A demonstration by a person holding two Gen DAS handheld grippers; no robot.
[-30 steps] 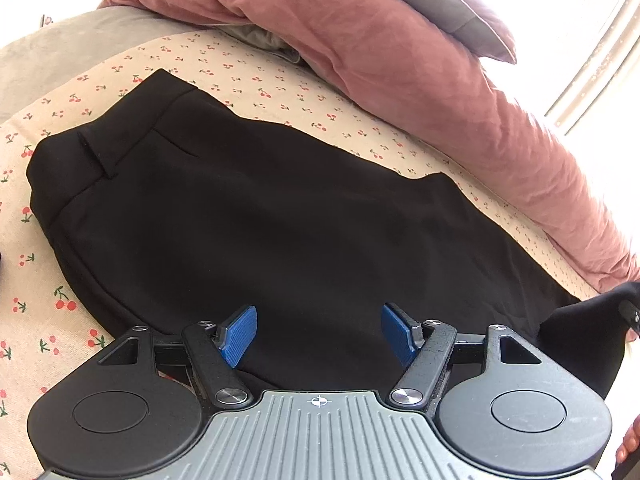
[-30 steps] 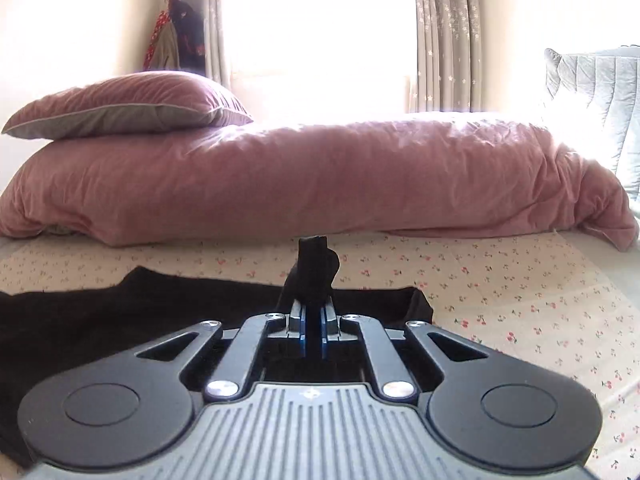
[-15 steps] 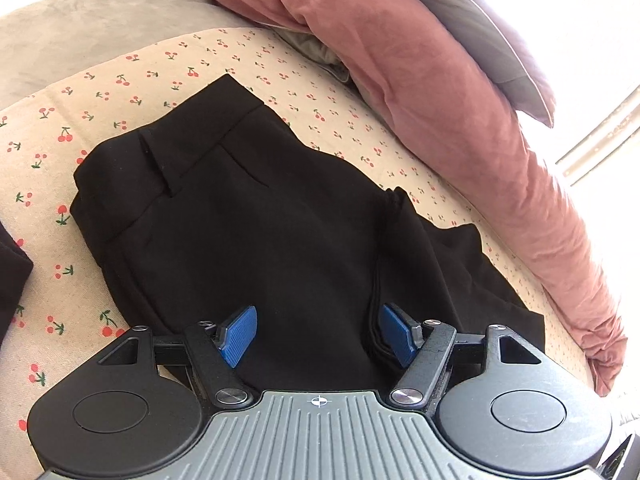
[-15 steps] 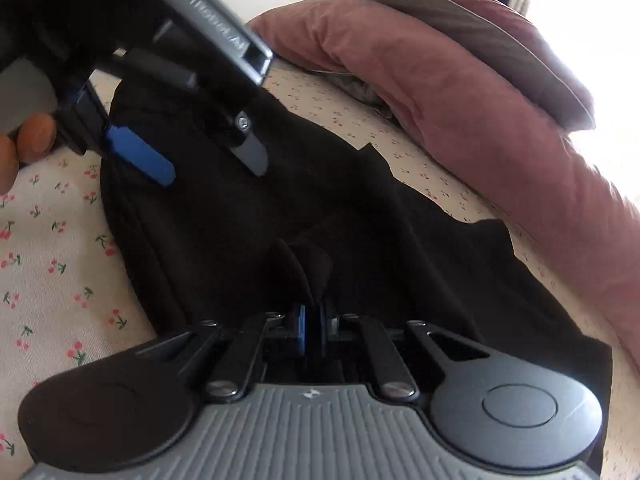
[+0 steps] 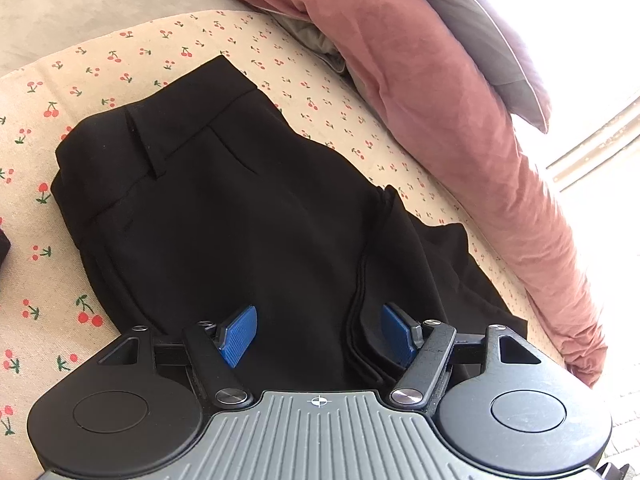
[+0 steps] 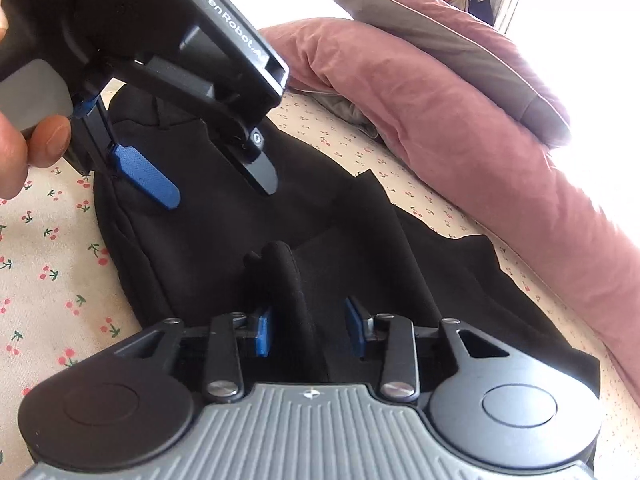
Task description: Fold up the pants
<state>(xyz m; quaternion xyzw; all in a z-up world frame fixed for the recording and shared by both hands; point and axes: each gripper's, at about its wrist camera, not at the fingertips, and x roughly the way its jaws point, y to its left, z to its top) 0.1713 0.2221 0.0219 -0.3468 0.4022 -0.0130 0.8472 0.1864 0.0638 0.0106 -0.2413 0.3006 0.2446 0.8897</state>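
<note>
We see the black pants (image 5: 224, 216) lying folded over on the cherry-print sheet (image 5: 120, 52), beside the pink duvet (image 5: 440, 92). Our left gripper (image 5: 318, 330) hovers over them, jaws wide apart, holding nothing. Our right gripper (image 6: 306, 330) stands parted around a raised fabric ridge (image 6: 280, 264), not pinching it.

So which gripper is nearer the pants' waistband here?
Left. The left gripper hangs open over the upper part of the black pants, just short of the waistband. The right gripper sits open farther down, around a raised fold of leg fabric.
</note>
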